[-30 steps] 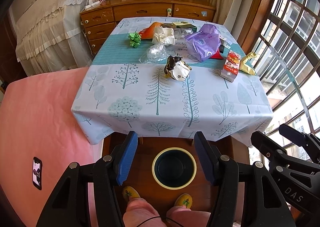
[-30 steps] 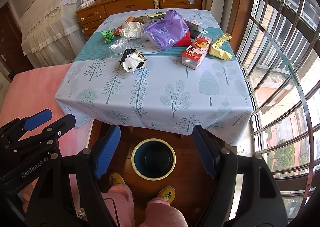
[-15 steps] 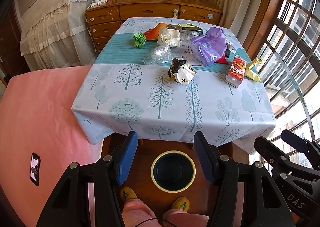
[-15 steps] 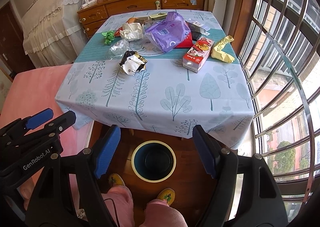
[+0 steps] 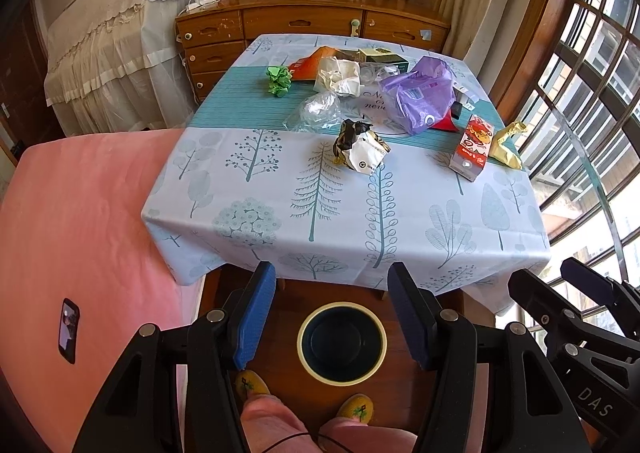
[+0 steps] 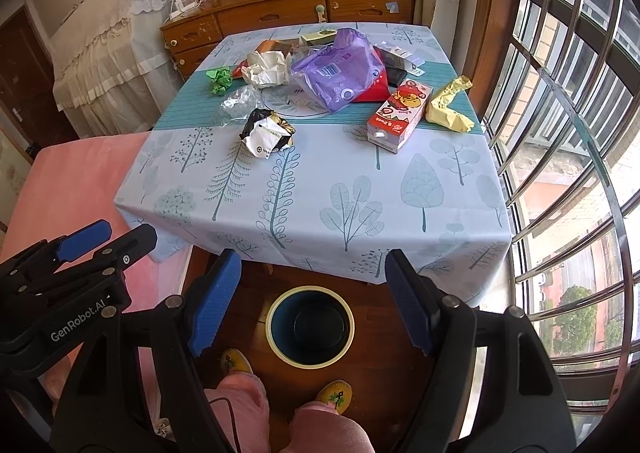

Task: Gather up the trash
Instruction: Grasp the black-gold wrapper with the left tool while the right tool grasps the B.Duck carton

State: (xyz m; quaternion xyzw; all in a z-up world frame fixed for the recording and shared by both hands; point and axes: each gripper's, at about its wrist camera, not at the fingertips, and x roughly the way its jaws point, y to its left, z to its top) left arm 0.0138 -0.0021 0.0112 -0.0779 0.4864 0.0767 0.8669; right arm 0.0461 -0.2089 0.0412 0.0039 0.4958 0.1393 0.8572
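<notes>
Trash lies across the far half of a table with a tree-print cloth (image 5: pixel 344 209) (image 6: pixel 320 197): a crumpled black-and-white wrapper (image 5: pixel 360 149) (image 6: pixel 266 133), a purple bag (image 5: pixel 420 97) (image 6: pixel 340 71), a red juice carton (image 5: pixel 472 147) (image 6: pixel 400 115), yellow paper (image 5: pixel 506 145) (image 6: pixel 450 105), a green wad (image 5: pixel 279 80) (image 6: pixel 219 79), a clear plastic bag (image 5: pixel 316 109) (image 6: pixel 240 101) and white paper (image 5: pixel 338 75) (image 6: pixel 266 67). A dark bin with a cream rim (image 5: pixel 342 343) (image 6: pixel 310 327) stands on the floor before the table. My left gripper (image 5: pixel 332 317) and right gripper (image 6: pixel 312 305) hang open and bare above the bin.
A pink bed (image 5: pixel 80 233) lies to the left with a phone (image 5: pixel 69 329) on it. A wooden dresser (image 5: pixel 312 25) stands behind the table. Barred windows (image 6: pixel 560 133) run along the right. The person's knees and yellow slippers (image 5: pixel 354 407) are below the bin.
Both views have shifted slightly, so the table sits a little lower in the picture. Both grippers stay open and nothing on the table has moved.
</notes>
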